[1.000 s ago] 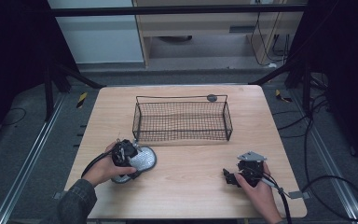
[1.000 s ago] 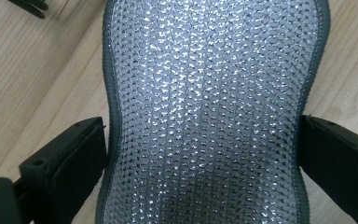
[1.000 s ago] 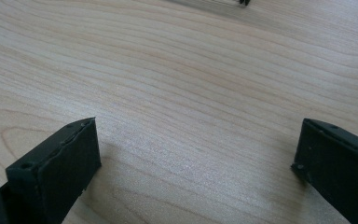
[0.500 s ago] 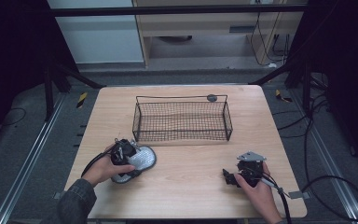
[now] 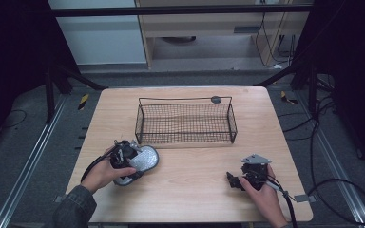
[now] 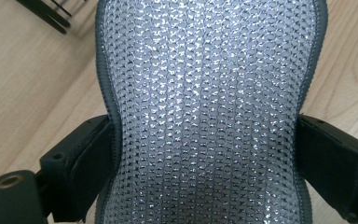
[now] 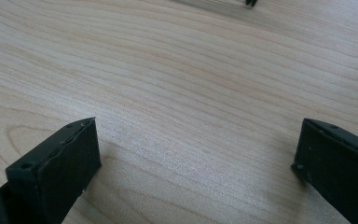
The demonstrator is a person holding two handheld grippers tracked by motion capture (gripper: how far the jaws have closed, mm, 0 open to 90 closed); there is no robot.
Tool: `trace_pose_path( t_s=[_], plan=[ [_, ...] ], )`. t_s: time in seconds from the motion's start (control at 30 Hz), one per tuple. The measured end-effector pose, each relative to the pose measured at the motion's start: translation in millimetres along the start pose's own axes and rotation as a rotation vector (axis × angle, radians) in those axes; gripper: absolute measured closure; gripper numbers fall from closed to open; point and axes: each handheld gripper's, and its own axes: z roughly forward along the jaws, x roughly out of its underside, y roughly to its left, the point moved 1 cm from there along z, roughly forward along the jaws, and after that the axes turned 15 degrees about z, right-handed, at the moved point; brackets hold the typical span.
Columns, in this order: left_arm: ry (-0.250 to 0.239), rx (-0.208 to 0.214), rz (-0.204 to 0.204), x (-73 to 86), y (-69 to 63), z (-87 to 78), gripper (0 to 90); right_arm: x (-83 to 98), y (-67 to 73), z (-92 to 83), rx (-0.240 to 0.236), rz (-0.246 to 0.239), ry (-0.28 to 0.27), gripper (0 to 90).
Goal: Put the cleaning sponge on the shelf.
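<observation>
A silver glittery mesh shoe-shaped piece (image 5: 144, 159) with a grey rim lies on the wooden table (image 5: 190, 190) at the front left. My left gripper (image 5: 123, 156) is shut on it. In the left gripper view the two black jaws press the narrow waist of the mesh piece (image 6: 205, 93) from both sides, with the left gripper (image 6: 205, 154) low over the table. My right gripper (image 5: 233, 180) rests at the front right, held by a hand. It is open, and the right gripper (image 7: 200, 154) has only bare wood between its wide-set jaws.
A black wire basket (image 5: 185, 137) stands in the middle of the table, behind both grippers, with nothing visible inside. A small dark round thing (image 5: 216, 99) sits at its back rim. A cable (image 5: 290, 209) trails off the front right edge.
</observation>
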Motion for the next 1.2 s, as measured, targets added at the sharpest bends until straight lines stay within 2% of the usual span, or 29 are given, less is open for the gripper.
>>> trace_pose_path(
  t_s=[0.17,0.3,0.57,0.97,1.2],
  plan=[
    [-0.019,-0.028,0.014,-1.3,-2.3,-10.2,7.8,0.0,0.0,0.1,-0.001,-0.002,0.000,0.3],
    [-0.034,-0.049,0.008,-1.7,-2.2,-14.5,7.8,0.1,0.0,0.1,-0.002,-0.003,-0.001,0.4],
    [-0.035,-0.090,0.022,-5.1,-2.9,-23.2,8.1,0.0,0.1,0.2,-0.002,-0.002,0.000,0.4],
    [-0.046,-0.124,0.065,-16.7,-7.1,-44.6,8.8,0.0,0.1,0.2,-0.003,-0.003,0.000,0.4],
    [-0.050,-0.163,0.101,-25.0,-5.9,-63.7,9.0,0.0,0.1,0.2,-0.003,-0.003,0.000,0.4]
  ],
)
